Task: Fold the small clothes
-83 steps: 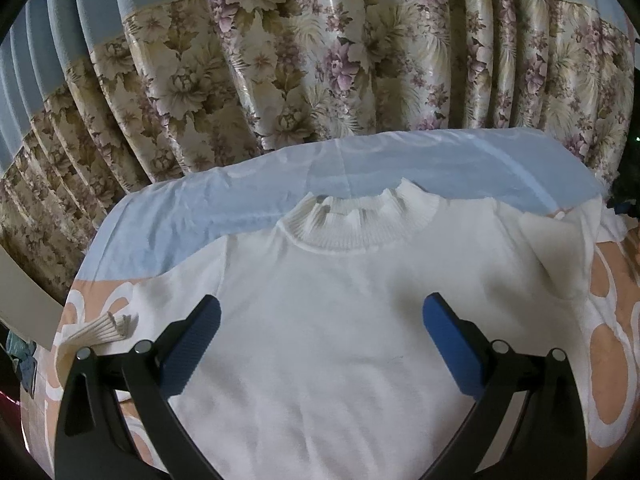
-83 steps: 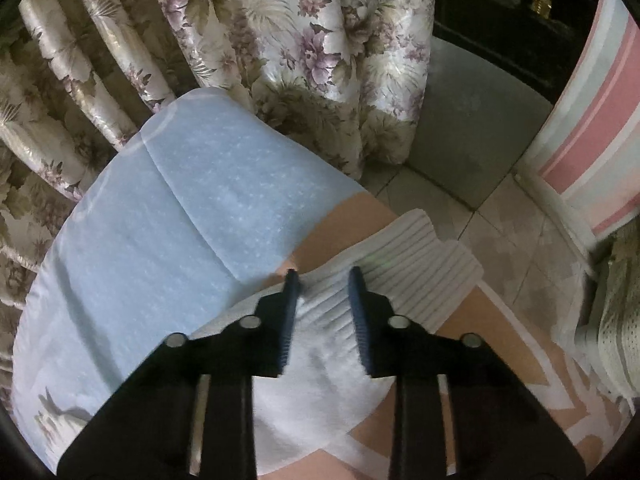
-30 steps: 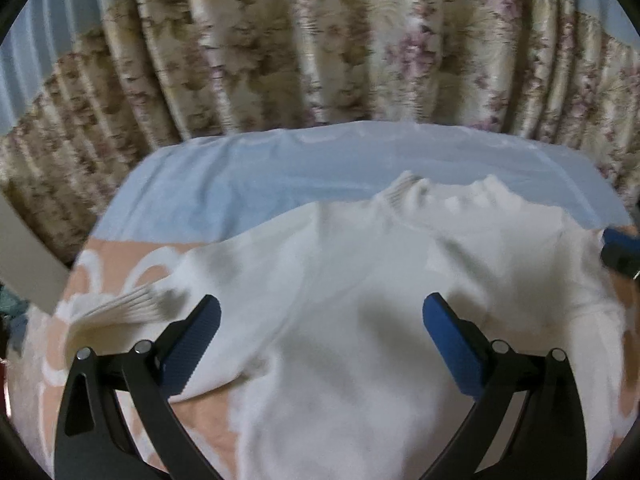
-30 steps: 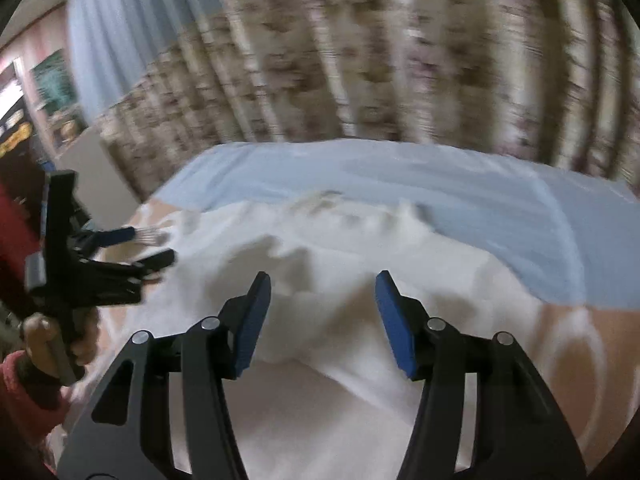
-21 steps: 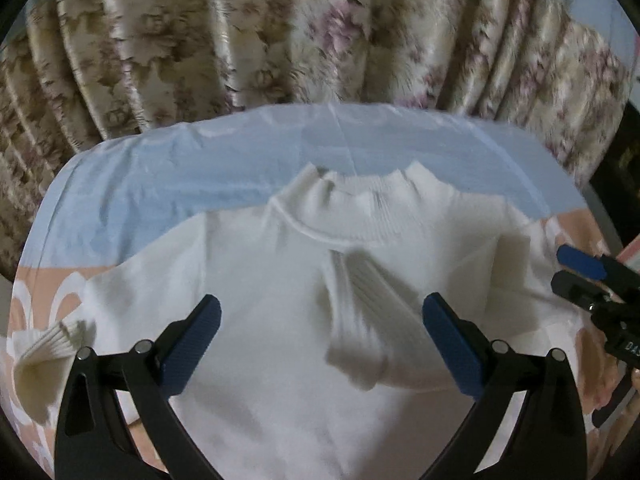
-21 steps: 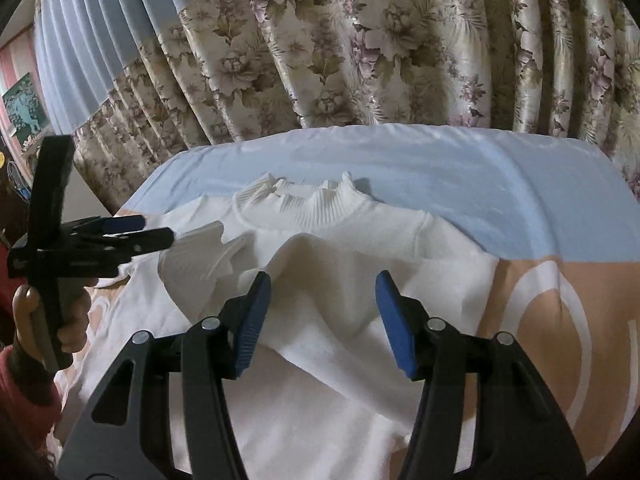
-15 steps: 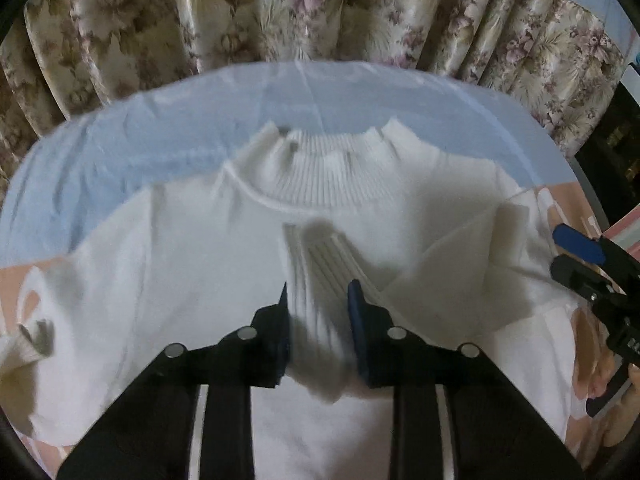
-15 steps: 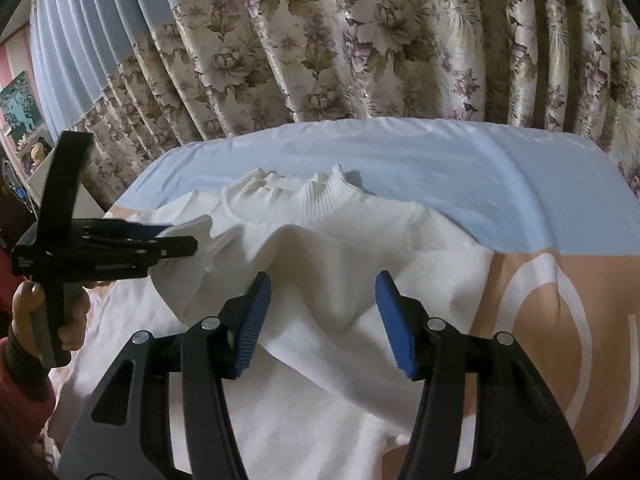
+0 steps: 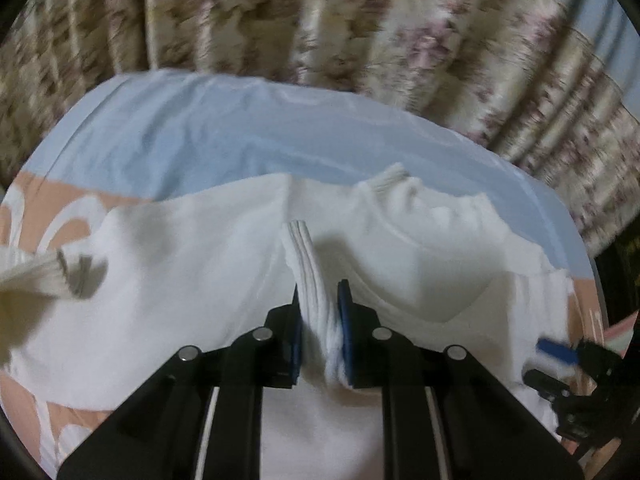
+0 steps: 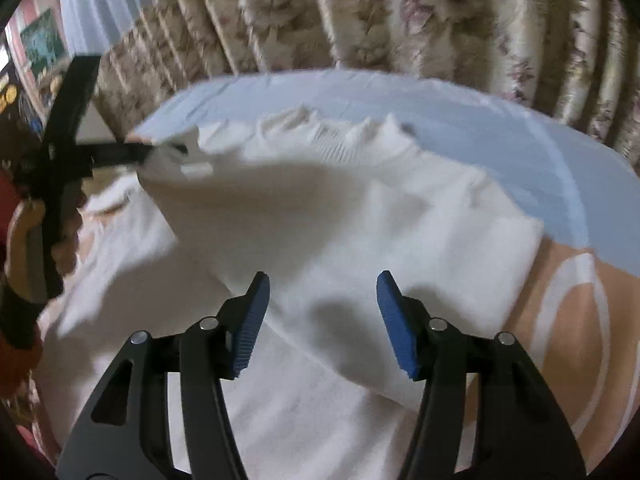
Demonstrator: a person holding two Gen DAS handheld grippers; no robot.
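A small white knit sweater (image 9: 432,280) lies on the bed, ribbed collar (image 9: 404,190) toward the curtain. My left gripper (image 9: 320,304) is shut on the ribbed cuff (image 9: 308,264) of the sweater's right sleeve and holds it stretched over the chest. In the right wrist view the left gripper (image 10: 148,152) pulls that sleeve (image 10: 280,200) leftward across the sweater (image 10: 360,240). My right gripper (image 10: 320,308) is open and empty just above the sweater's right side. The other sleeve's cuff (image 9: 52,276) lies at the left.
The bed has a pale blue sheet (image 9: 200,132) at the back and a peach and white cover (image 10: 580,320) in front. A flowered curtain (image 9: 320,20) hangs close behind the bed. The right gripper shows at the right edge of the left wrist view (image 9: 560,364).
My left gripper shut on the sleeve cuff half a second ago and has now carried it leftward across the chest. My right gripper let go of that sleeve earlier and stays open.
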